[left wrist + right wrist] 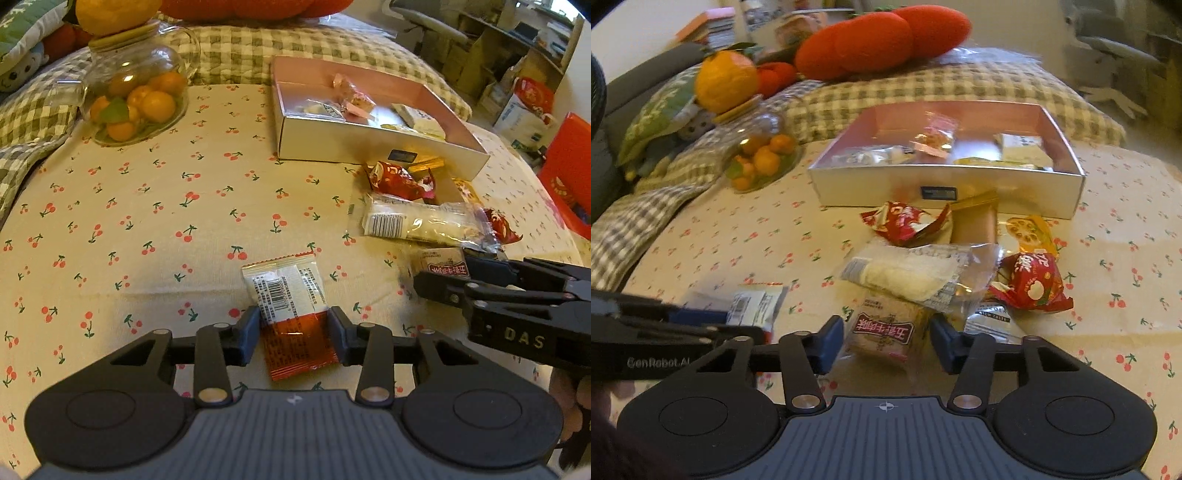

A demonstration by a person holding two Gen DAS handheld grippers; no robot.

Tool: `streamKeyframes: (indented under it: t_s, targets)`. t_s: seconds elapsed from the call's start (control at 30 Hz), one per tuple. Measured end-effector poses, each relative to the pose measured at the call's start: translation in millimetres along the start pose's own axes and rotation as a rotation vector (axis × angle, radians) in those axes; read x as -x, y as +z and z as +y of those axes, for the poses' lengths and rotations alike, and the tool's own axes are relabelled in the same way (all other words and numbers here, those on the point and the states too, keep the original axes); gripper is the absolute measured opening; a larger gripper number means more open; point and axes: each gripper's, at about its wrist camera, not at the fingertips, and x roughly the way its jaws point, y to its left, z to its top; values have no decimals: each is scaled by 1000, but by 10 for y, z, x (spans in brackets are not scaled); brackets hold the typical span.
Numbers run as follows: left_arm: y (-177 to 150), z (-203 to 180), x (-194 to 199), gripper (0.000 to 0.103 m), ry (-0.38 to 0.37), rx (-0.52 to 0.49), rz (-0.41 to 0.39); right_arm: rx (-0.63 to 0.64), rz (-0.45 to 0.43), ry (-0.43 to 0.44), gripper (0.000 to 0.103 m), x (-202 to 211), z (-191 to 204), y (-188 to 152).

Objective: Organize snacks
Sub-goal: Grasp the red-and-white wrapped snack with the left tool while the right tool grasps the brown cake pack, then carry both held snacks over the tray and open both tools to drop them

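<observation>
My left gripper (293, 338) has its two blue pads against the sides of a white and orange snack packet (291, 306) lying on the cherry-print cloth. My right gripper (886, 341) is open, with its pads on either side of a beige packet with red Chinese print (886, 336), not touching it. The right gripper also shows in the left wrist view (448, 275). A pile of loose snacks (923, 273) lies in front of the open silver box (886, 186), which holds several packets (934, 138).
A glass jar of small oranges (136, 99) stands at the far left. Checked cushions (258, 48) and red plush toys (882, 40) lie behind the box. A red bag (569, 173) sits at the right edge.
</observation>
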Motion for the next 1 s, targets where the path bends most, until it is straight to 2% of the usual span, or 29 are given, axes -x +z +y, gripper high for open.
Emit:
streamKeyframes:
  t_s: [0.03,0.1,0.13,0.37,0.53,0.6,0.67,0.7,0.77,1.0]
  targets:
    - [-19,0,6,41,3,4,-7,8,-3,11,45,21,-16,-25]
    - [-57,-9,10,60,9,4,-19,21,-9,29,45,68,-31,-78]
    - [-76,-20,8,63,12,3,-26,30,-11,40,45,89,-32,-102]
    - [-189,-185,-17,66,70,-54,-86,124,-42,54,55,130,39,-206]
    - [-199,-189,-18,58,87,-36,-115,146,-60,35,56,70,88,-187]
    - [-199,-181,-10,50,95,-29,-123,148,-63,25,56,48,104,-171]
    - [-192,-161,-6,43,100,-21,-129,152,-63,17,49,32,120,-159]
    - [-188,-150,-3,42,99,-16,-129,155,-63,14,45,33,124,-157]
    - [-177,-129,4,38,97,-2,-126,158,-56,25,43,38,129,-138]
    - [-118,-64,18,36,59,50,-101,158,-44,56,42,67,160,-117]
